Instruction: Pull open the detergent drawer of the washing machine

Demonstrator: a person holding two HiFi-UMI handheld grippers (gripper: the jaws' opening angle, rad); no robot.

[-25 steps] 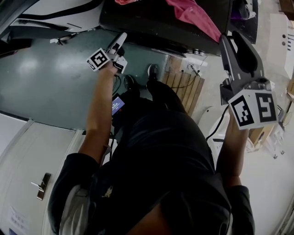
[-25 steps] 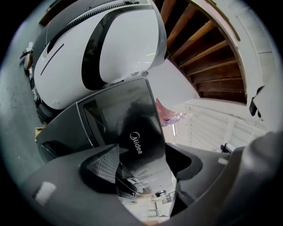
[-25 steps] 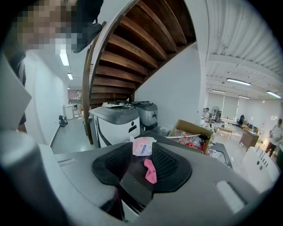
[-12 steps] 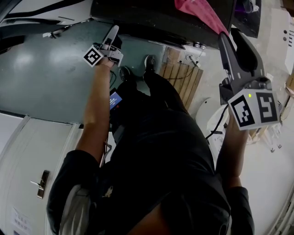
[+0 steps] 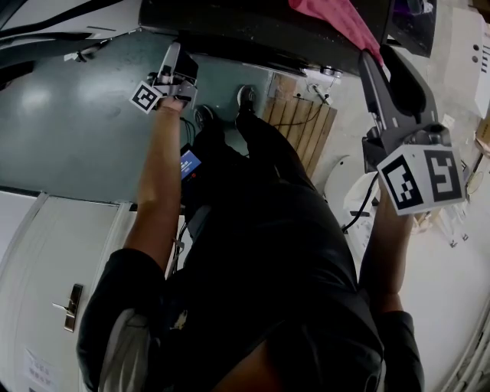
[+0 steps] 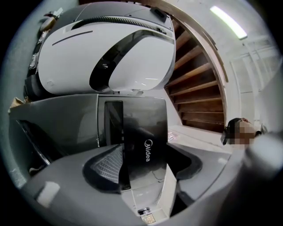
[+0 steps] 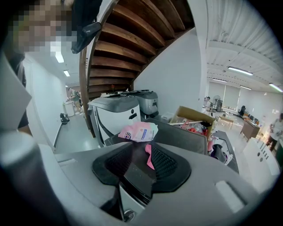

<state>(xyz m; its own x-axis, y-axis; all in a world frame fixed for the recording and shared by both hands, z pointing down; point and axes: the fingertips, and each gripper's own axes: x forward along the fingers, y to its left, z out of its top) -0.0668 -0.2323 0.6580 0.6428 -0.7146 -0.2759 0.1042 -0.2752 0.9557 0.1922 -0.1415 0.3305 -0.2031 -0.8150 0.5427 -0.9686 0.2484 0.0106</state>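
While right gripper (image 7: 141, 170) gapes empty, left gripper (image 6: 148, 158) straddles one detergent drawer (image 6: 143, 126).

A pink cloth (image 5: 337, 19) lay up at the top edge. On the green floor (image 5: 69, 130) sat a board of wooden slats (image 5: 302, 130). A white door (image 5: 46, 253) had a metal handle (image 5: 70, 306). Brown wooden stairs (image 6: 199, 88) rose beside a big round white machine (image 6: 66, 62). Farther off stood a cardboard box (image 7: 194, 115), and a pink packet (image 7: 138, 131), maybe a soap bag, lay nearer.

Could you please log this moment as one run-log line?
left hand-held gripper: jaws straddle detergent drawer front, clamp unclear | right hand-held gripper: open, empty
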